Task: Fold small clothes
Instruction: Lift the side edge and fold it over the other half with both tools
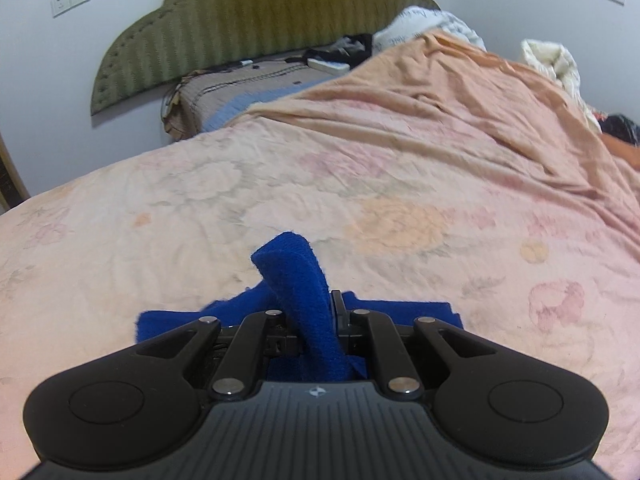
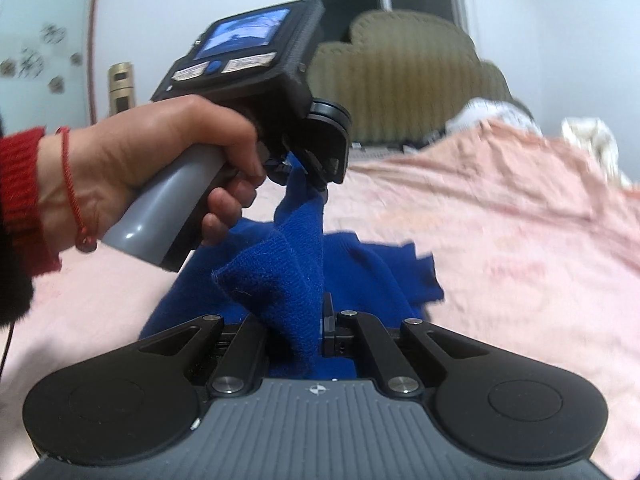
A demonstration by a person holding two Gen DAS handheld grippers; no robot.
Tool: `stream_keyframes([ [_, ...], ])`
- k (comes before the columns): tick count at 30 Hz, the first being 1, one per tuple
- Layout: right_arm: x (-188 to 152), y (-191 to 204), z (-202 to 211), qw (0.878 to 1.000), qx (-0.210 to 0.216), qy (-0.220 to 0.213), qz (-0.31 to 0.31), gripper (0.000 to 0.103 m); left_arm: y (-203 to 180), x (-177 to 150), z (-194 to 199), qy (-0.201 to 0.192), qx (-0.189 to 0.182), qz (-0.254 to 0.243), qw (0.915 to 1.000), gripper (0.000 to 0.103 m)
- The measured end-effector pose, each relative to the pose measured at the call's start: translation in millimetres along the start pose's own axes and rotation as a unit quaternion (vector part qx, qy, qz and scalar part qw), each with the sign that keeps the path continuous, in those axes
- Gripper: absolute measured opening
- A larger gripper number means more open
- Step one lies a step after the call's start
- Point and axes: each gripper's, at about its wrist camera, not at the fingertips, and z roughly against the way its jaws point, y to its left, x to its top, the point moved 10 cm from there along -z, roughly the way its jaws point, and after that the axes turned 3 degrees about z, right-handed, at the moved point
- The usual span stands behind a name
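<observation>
On the bed (image 1: 280, 184), both hand-held grippers, left (image 1: 308, 316) and right (image 2: 296, 320), pinch our soft, light cloth (image 2: 280, 280) by its edges; it drapes limply below them.

We find no legible text, brand, number or sign in either view. The two label strips (image 2: 228, 68) below the small screen (image 2: 244, 34) on the left gripper's housing carry print, but it is too blurred to read. The white fabric (image 1: 416, 24) by the headboard bears dark script (also unreadable). Each gripper body shows only a small emblem (image 1: 316, 391), without letters.
</observation>
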Motion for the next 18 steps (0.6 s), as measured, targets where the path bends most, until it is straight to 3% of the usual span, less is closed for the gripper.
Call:
stream_keyframes([
  [9,-18,-21,-11,0.996,0.024,0.035,-0.079,0.004,-28,-10,-20,0.014,-0.018,-0.021,0.9995,0.012],
  [12,-26,-27,-15,0.993,0.029,0.052,-0.105,0.007,-34,-12,-23,0.014,-0.021,-0.028,0.9993,0.018],
  [15,-33,-33,-18,0.989,0.03,0.065,-0.128,0.024,-34,-9,-22,0.012,-0.038,-0.012,0.9991,0.041],
  [17,-36,-37,-19,0.986,0.037,0.07,-0.146,0.024,-30,-4,-19,0.002,-0.039,0.006,0.9992,0.075],
  [18,-37,-39,-19,0.985,0.039,0.071,-0.152,0.024,-25,1,-14,-0.014,-0.038,0.017,0.999,0.08],
])
